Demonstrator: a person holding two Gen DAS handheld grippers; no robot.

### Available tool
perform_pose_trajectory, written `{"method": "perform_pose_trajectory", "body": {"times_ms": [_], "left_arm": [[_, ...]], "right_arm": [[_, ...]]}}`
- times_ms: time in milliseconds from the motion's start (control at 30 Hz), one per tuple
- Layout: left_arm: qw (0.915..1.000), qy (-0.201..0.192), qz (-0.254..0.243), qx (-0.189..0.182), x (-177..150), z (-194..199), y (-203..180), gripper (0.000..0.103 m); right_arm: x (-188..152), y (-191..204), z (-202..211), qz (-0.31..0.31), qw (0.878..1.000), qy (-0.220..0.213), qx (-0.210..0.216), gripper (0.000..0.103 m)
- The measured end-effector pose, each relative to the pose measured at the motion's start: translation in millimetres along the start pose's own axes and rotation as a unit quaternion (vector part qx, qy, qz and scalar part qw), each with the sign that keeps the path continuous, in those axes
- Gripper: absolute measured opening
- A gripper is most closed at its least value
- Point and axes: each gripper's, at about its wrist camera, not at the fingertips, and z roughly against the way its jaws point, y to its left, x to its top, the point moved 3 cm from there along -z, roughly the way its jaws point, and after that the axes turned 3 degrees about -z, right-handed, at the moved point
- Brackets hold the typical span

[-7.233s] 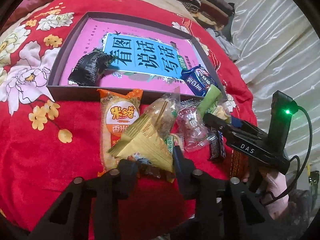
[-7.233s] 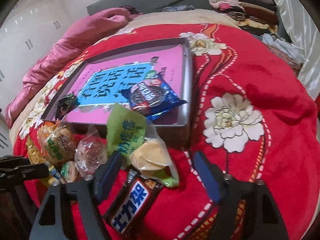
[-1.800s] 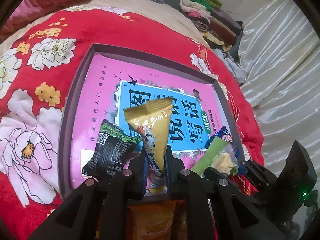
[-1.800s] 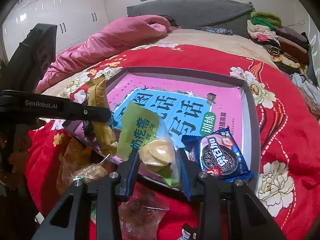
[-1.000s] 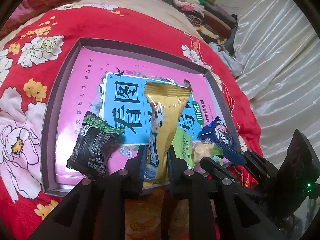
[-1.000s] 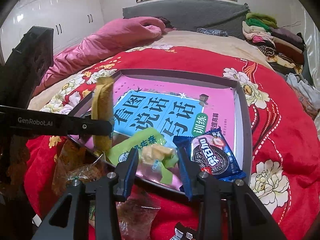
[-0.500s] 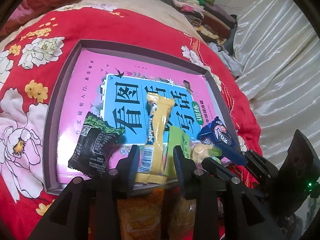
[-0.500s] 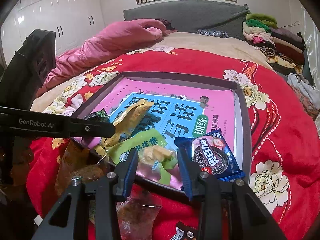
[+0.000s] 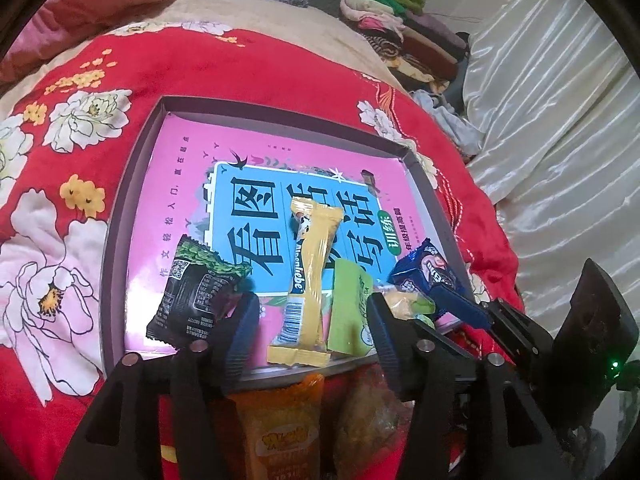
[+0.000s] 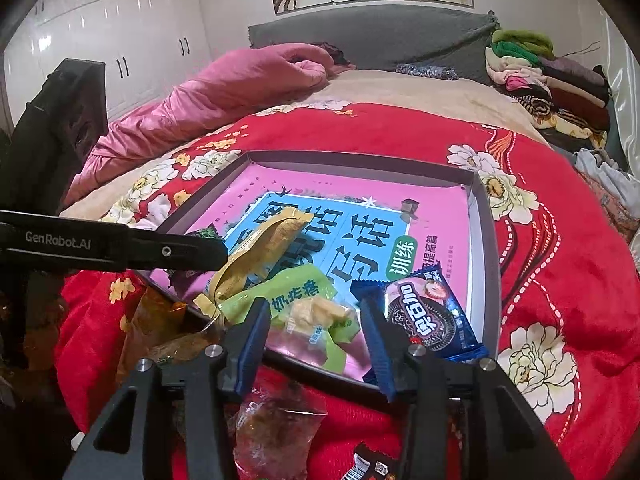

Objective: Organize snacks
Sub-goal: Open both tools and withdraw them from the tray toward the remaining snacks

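A grey-rimmed box lid (image 9: 128, 184) with a pink and blue book cover inside lies on the red floral blanket. In it lie a black packet (image 9: 192, 300), a yellow bar (image 9: 308, 280), a green packet (image 9: 348, 312) and a blue cookie packet (image 9: 428, 276). My left gripper (image 9: 310, 320) is open and empty, just behind the yellow bar. My right gripper (image 10: 314, 324) is open and empty, its jaws either side of the green packet (image 10: 304, 312). The blue cookie packet (image 10: 428, 316) lies to its right.
An orange packet (image 9: 280, 428) and a clear-wrapped snack (image 9: 372, 420) lie on the blanket in front of the box. A clear snack (image 10: 272, 428) and a dark bar (image 10: 368, 464) lie below the right gripper. A pink quilt (image 10: 224, 88) and folded clothes (image 10: 540, 76) lie at the back.
My left gripper carried the yellow bar into the box, opened and let it drop flat. My right gripper let go of the green packet in the box and stays open.
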Motion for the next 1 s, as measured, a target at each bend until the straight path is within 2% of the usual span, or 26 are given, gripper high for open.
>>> {"method": "perform_pose_trajectory", "body": {"times_ms": [267, 333, 467, 733, 1000], "left_arm": [[0.9999, -0.007, -0.007, 0.001, -2, 12, -2, 0.068], [0.9999, -0.011, -0.012, 0.004, -2, 16, -3, 0.073], [0.9995, -0.019, -0.02, 0.013, -4, 23, -4, 0.075], [0.999, -0.03, -0.029, 0.016, -6, 37, -6, 0.078], [0.9986, -0.029, -0.041, 0.019, -12, 47, -8, 0.079]], "right_arm": [[4, -6, 7, -0.012, 1.0, -0.02, -0.001, 0.057], [5, -9, 11, -0.019, 0.999, -0.027, -0.002, 0.057], [8, -16, 19, -0.033, 0.998, -0.045, -0.004, 0.063], [11, -28, 37, -0.065, 0.995, -0.073, 0.001, 0.065], [9, -29, 59, -0.07, 0.993, -0.1, -0.003, 0.07]]}}
